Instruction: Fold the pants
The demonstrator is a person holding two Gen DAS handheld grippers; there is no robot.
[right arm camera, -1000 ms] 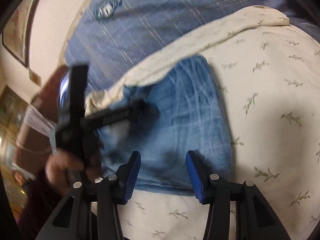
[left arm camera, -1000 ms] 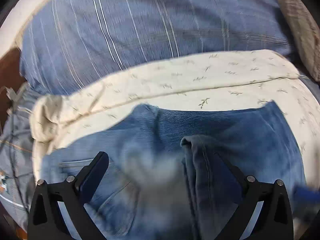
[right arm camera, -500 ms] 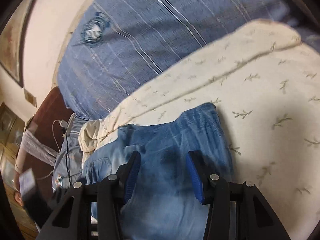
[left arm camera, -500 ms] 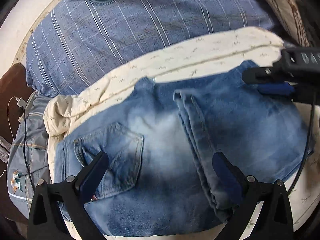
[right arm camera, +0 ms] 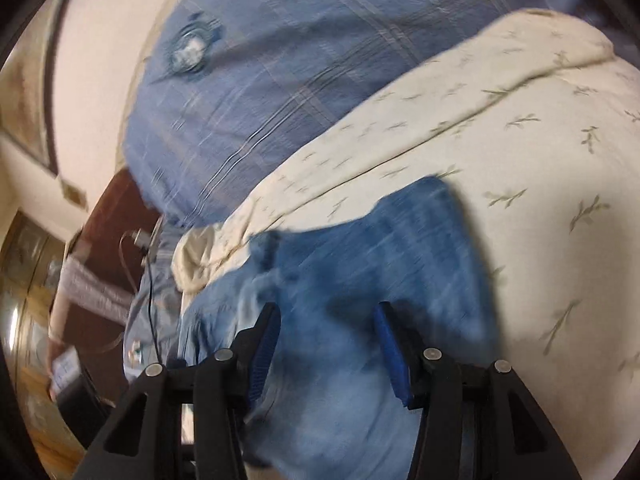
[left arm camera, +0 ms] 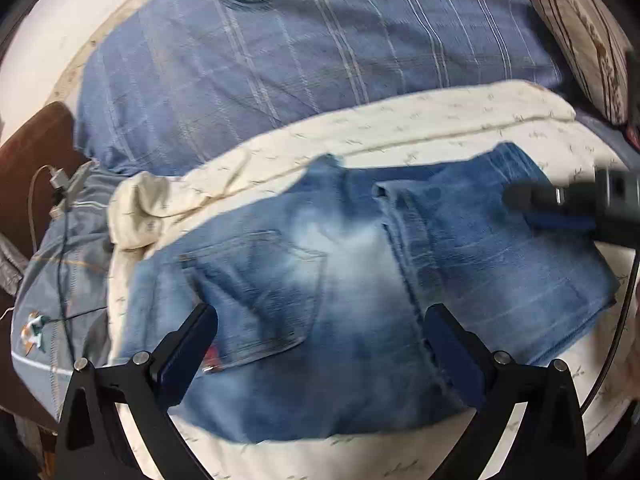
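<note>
Folded faded blue denim pants (left arm camera: 360, 280) are lying on the cream leaf-print bedsheet (left arm camera: 400, 136), below the blue striped pillow (left arm camera: 300, 60) — the left gripper (left arm camera: 320, 344) is hovering wide open above them, the right gripper (right arm camera: 326, 344) likewise parted, gripping nothing.

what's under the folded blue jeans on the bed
The folded blue denim jeans lie on a cream leaf-print sheet, visible along every edge. Whatever is directly beneath the denim is covered.

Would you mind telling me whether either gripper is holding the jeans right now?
Neither: left gripper and right gripper are open above the jeans.
</note>
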